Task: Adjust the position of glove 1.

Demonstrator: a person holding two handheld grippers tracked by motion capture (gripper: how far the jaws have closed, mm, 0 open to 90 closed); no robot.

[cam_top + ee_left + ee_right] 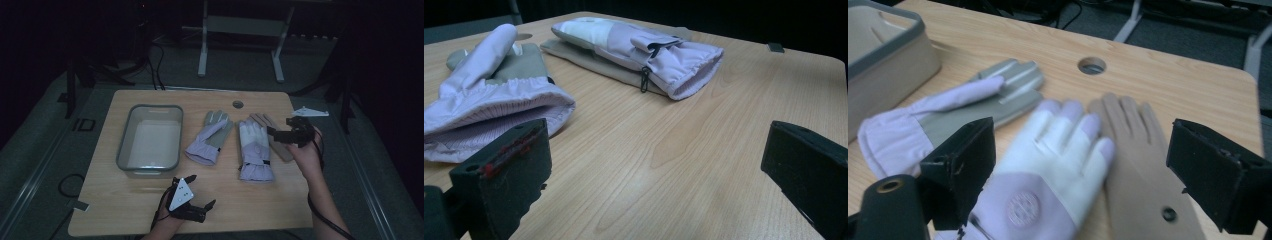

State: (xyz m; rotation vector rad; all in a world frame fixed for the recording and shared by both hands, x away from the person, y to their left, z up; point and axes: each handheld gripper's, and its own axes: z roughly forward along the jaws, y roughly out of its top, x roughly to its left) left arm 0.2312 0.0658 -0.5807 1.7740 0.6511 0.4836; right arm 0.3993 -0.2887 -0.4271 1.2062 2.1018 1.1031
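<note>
At the left of the high view a grey-rimmed plastic bin [150, 137] sits on the wooden table [280, 200], long axis running from the lower to the upper part of the frame. Below it, at the bottom edge, the left gripper [202, 192] hovers over bare wood with its jaws spread and nothing between them; in the left gripper view both gloves lie ahead of it toward the upper part of the frame.

Just right of the bin, in the middle of the frame, the palm-up glove [210, 137] lies with its cuff toward the lower left and its fingers toward the upper right, so its long axis tilts slightly.

Next to the right, the lilac-and-white glove [254, 150] lies with its cuff toward the bottom of the frame and fingers toward the top, long axis nearly vertical. A tan glove [274, 135] lies partly under its right side.

At the right of the frame the right gripper [274, 131] is plainly the nearer one. It points leftward across the gloves' finger ends, jaws wide and empty. In the right gripper view the lilac-and-white glove [1048, 165] lies below and between the jaws, fingers toward the top, so a grasp would likely mean coming down on it.
</note>
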